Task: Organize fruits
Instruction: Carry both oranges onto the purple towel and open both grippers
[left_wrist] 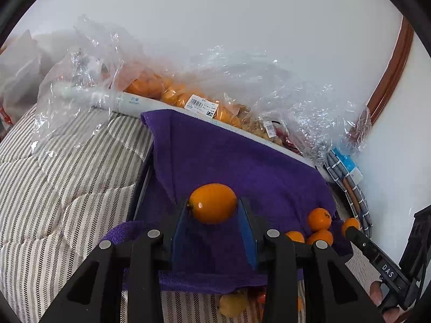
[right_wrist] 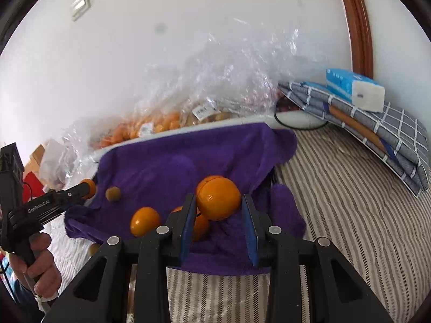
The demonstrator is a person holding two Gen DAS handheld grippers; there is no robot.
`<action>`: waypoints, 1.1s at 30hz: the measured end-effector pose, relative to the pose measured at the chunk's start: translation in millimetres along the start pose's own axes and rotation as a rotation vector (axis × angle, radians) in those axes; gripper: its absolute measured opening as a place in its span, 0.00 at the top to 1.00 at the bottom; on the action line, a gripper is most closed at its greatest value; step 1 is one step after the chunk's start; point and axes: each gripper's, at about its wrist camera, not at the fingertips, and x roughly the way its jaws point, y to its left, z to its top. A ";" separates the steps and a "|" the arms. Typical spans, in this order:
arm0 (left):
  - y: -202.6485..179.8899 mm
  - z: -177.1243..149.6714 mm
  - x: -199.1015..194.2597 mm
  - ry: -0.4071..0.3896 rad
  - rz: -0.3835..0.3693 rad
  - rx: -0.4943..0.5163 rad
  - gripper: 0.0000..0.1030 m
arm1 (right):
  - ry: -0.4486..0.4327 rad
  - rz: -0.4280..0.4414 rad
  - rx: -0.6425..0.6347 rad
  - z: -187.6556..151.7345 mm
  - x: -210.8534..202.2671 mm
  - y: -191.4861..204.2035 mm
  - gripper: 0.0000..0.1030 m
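My left gripper [left_wrist: 212,206] is shut on an oval orange fruit [left_wrist: 212,202], held above a purple towel [left_wrist: 242,161]. It also shows in the right wrist view [right_wrist: 89,188], with its fruit at the tip. My right gripper [right_wrist: 218,202] is shut on a round orange fruit [right_wrist: 218,197] over the same towel [right_wrist: 175,161]. In the left wrist view it shows at the right [left_wrist: 350,227], holding its fruit [left_wrist: 350,224]. Loose oranges [left_wrist: 319,219] [right_wrist: 145,220] lie on the towel, with a small yellowish fruit [right_wrist: 113,193].
Clear plastic bags of orange fruits [left_wrist: 172,94] [right_wrist: 150,126] lie along the white wall behind the towel. A striped bedspread [left_wrist: 54,188] [right_wrist: 336,202] surrounds the towel. Folded checked cloths [right_wrist: 377,134] with a tissue pack [right_wrist: 355,88] sit at the right. Fruits [left_wrist: 233,304] lie below the towel's near edge.
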 end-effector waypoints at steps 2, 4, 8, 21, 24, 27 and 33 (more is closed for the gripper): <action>1.7 -0.6 3.6 0.008 0.004 0.000 0.66 | -0.006 0.017 0.019 -0.3 -0.3 -2.8 0.67; 0.6 -3.1 4.9 0.000 0.022 0.009 0.66 | 0.011 0.033 0.035 -1.3 3.3 -5.6 0.67; -7.9 -8.9 6.8 -0.017 0.058 0.053 0.66 | 0.046 0.011 0.053 -4.2 14.7 -9.3 0.67; -21.7 -12.4 13.7 -0.012 0.094 0.128 0.66 | 0.065 -0.006 0.059 -7.2 19.4 -9.7 0.67; -21.9 -12.1 14.8 -0.011 0.098 0.132 0.66 | 0.066 -0.020 0.040 -7.8 19.8 -6.9 0.67; -22.0 -11.8 15.5 -0.010 0.103 0.138 0.66 | 0.063 -0.020 0.033 -8.8 19.3 -6.3 0.67; -21.5 -11.3 15.2 -0.008 0.103 0.142 0.66 | 0.051 -0.023 0.034 -8.7 17.9 -7.7 0.67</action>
